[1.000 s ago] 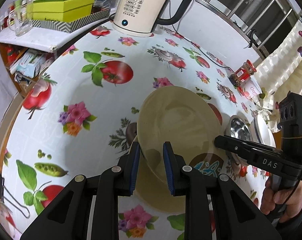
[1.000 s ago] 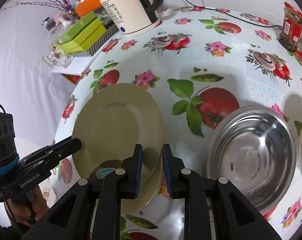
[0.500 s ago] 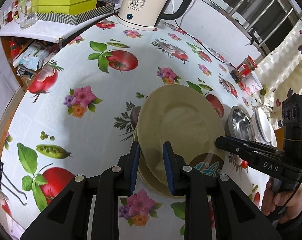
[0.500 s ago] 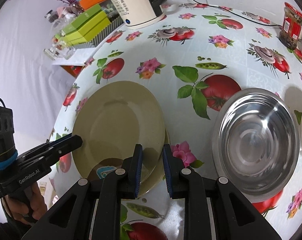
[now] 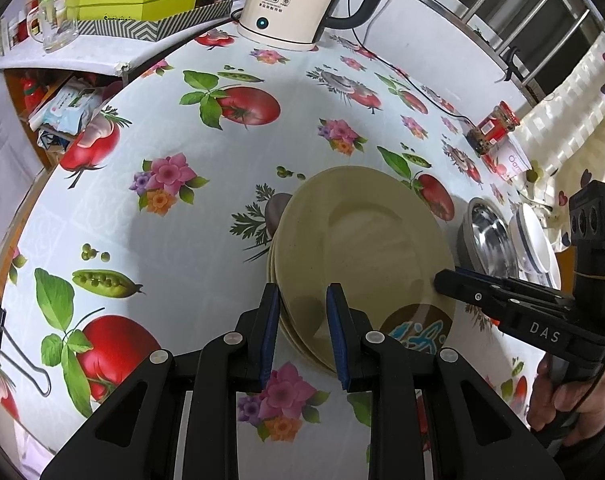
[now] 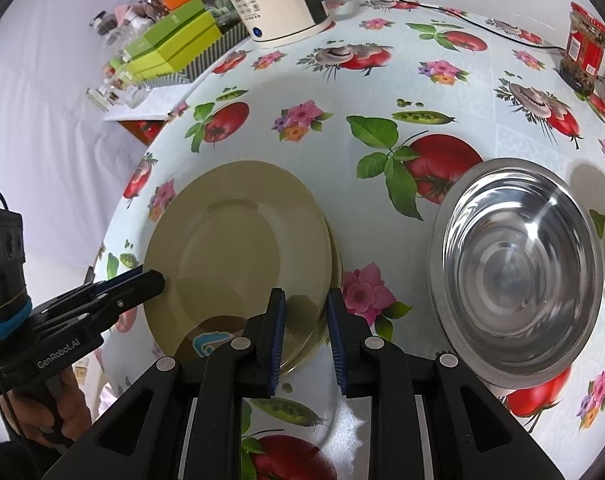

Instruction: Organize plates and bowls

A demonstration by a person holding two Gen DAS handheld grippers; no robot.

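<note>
The beige plate [image 5: 362, 240] lies on top of a second plate [image 5: 276, 280] of the same colour, whose rim shows under it on one side. Both rest on the counter [image 5: 206, 216], which has a cloth printed with tomatoes, peas and flowers. I take the top plate as the landmark.

The left tongs [image 5: 302, 328] are at the near edge of this plate in the left wrist view. The two blue pads stand apart, one on each side of the rim, with a clear gap, and they do not press on the plate. The right tongs [image 6: 304, 328] are at the opposite edge of the plate. They are parted in the same way, around the rim, and hold nothing. In the right wrist view the tip of the left tongs lies over the plate's rim; whether it touches I cannot tell.

A steel bowl [image 6: 514, 268] stands beside the plate, near but apart, on the side of the right tongs. Just behind the bowl, further from the plate, a white bowl [image 5: 536, 240] is partly visible. A white kettle [image 5: 290, 0] stands well apart from the plate at the far edge of the counter, and a red jar [image 6: 584, 52] is also far from it.
</note>
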